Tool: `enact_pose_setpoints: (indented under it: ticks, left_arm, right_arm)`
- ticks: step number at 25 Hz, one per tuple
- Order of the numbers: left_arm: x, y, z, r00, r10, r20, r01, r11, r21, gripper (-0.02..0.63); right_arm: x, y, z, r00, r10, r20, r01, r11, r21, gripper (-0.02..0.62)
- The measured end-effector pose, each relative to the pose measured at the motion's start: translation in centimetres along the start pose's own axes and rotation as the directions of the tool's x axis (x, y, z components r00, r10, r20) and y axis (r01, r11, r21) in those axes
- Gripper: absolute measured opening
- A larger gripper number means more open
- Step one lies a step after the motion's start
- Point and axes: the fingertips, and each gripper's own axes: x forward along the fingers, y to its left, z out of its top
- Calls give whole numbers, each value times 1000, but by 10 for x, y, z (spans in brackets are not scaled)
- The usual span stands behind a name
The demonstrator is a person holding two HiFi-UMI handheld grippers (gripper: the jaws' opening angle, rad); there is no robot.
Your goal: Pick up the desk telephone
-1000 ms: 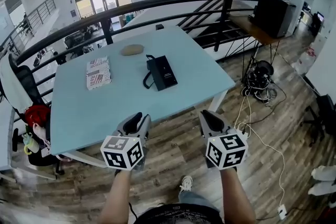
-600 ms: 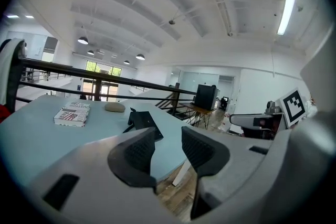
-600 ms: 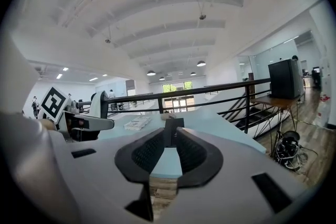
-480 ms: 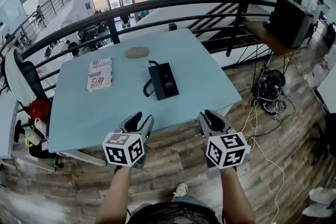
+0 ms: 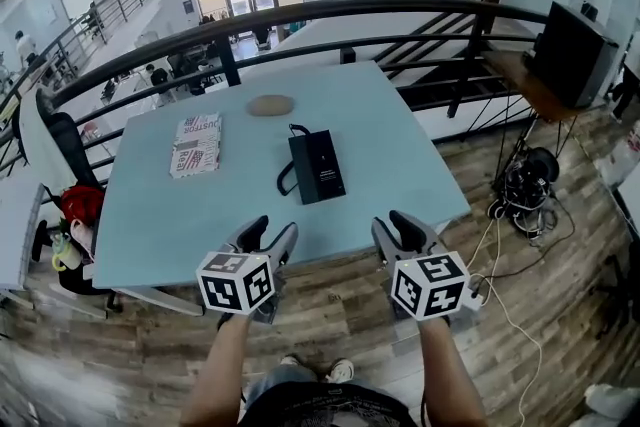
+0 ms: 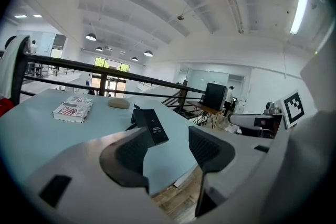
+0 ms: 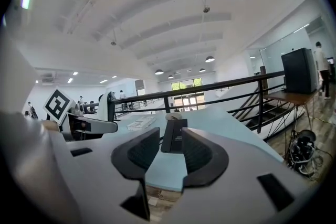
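Black telephone [image 5: 316, 166]: lies flat near the middle of the pale blue worktop [image 5: 180, 215], with nothing gripping it. Its cord [image 5: 284, 177] loops out along its left side.
Long axis: runs away from the person, close to the line along which both grippers point. The near short end faces them.
Direction from grippers: the telephone lies ahead of both, past the worktop's near edge, and falls between the two in the head view.
Nearer hand: hard to call. The left gripper [image 5: 272, 227] sits a shade closer sideways. The right gripper [image 5: 390, 221] is aimed more squarely, with the telephone [image 7: 175, 136] framed in the gap between its jaws.
Left gripper state [image 6: 169, 136]: its jaws stand wide, have just been opening, and have nothing between them. The telephone [image 6: 152, 126] shows far beyond, next to the left jaw.
Right gripper state [image 7: 170, 136]: its jaws stand partly apart, narrower than the left's, and have just been opening. They are empty, and the telephone is only seen through the gap.
Separation: both grippers hang over the wooden floor [image 5: 350, 305], short of the worktop's edge and well apart from the telephone.
Other things: a booklet [image 5: 196, 144] and a brown oval lump [image 5: 270, 104] lie further back and to the left, clear of the path.
Likely approach: probably a forward reach over the edge, then closing across the telephone's narrow width. The cord could get in the way of a jaw on the left side.
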Motion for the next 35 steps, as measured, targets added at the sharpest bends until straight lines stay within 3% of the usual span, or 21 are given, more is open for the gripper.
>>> enact_pose_setpoints:
  ticks: [9, 20, 30, 35]
  left_arm:
    - [51, 31, -1, 999, -9, -36, 7, 999, -53, 245]
    - [152, 98, 7, 991, -68, -113, 50, 986, -161, 245]
    - [220, 139, -14, 947, -212, -242, 120, 930, -346, 278]
    - [244, 149, -20, 925, -276, -262, 151, 898, -414, 285]
  right_arm:
    - [58, -16, -3, 998, 56, -43, -55, 998, 8, 143]
    - [175, -50, -2, 985, 107, -137, -101, 994, 48, 175]
    - [259, -56, -30, 939, 199, -280, -162, 975, 150, 234]
    - [291, -59, -46, 905, 249, -344, -189, 961, 200, 257]
